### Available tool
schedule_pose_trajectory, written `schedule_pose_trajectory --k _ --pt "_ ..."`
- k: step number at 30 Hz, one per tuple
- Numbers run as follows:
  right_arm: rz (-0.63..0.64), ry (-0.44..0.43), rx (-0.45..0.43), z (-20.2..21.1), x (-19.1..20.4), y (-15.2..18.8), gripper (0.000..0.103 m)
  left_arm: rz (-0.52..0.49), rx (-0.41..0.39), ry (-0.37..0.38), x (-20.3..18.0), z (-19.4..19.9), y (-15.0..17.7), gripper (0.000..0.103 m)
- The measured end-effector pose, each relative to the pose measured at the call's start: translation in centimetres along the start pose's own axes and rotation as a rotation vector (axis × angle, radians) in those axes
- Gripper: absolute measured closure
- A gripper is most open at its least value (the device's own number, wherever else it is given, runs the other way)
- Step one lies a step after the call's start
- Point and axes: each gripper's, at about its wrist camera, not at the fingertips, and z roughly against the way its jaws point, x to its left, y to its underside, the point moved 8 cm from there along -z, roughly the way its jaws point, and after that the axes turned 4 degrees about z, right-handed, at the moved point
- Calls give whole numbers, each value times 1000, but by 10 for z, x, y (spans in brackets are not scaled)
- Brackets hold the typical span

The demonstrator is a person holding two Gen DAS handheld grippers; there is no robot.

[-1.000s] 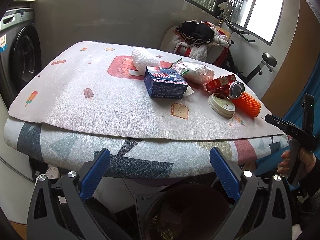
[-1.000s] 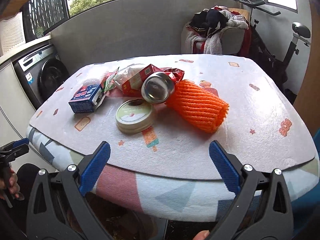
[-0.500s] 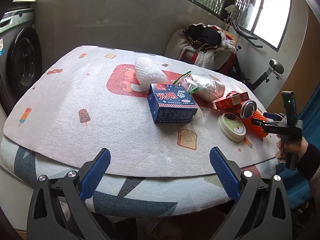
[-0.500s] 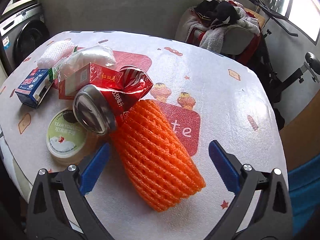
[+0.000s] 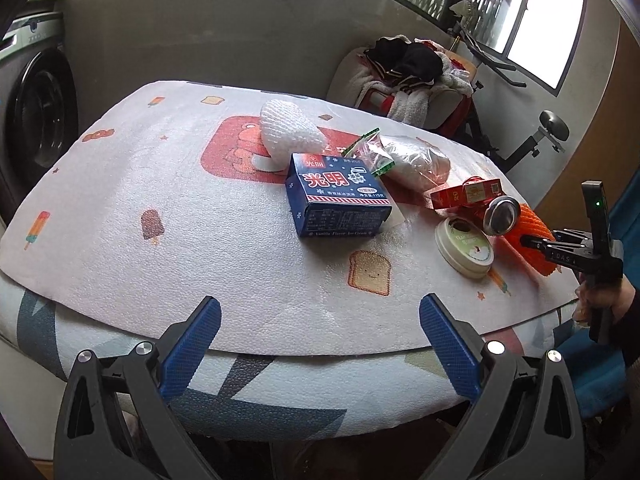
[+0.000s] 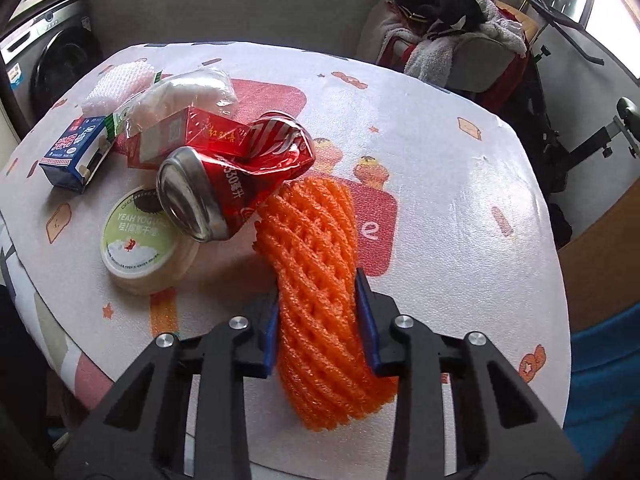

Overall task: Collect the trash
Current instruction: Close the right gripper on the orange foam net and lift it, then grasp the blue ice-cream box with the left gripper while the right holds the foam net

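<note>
Your right gripper (image 6: 316, 320) has just been closing, and its blue pads (image 6: 271, 336) now press both sides of the orange foam fruit-net sleeve (image 6: 320, 272) — the sleeve bulges out ahead of and behind the jaws. The sleeve lies on the white printed foam mat (image 6: 460, 200) that covers the table, near the edge closest to you, and its far end touches the crushed red drink can (image 6: 236, 184).

The can leans over the round pale-green yoghurt lid (image 6: 136, 240) and against a red cardboard packet (image 6: 172, 136). Behind those sit a clear plastic bag of white material (image 6: 192, 88), a white foam net (image 6: 116, 80) and a blue ice-cream carton (image 6: 74, 152).

Your left gripper (image 5: 320, 340) has its jaws spread wide with nothing between them; it hangs over the near edge of the table, well apart from all the trash. From that side the blue carton (image 5: 340, 200) stands nearest the middle of the mat, and your right hand (image 5: 600, 300) shows at the far right — holding the tool that clamps the orange sleeve (image 5: 532, 240).
</note>
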Motion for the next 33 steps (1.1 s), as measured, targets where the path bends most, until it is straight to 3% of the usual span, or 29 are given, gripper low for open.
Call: schedule_pose_trajectory --k 6,15,26,30,33 --pt "-106 30 -83 26 -26 4 69 -9 -2 5 -3 1 -1 6" --pt "-276 -88 -259 56 -21 -5 69 22 19 0 2 -8 -13 6" --pt "-360 -128 -256 53 10 4 69 124 154 6 -15 -74 -72 6" --pt "-380 -135 -258 55 12 13 69 100 244 11 -33 -111 -81 6" --pt "-383 -139 -252 56 10 16 69 94 272 -35 -34 -131 -86 6"
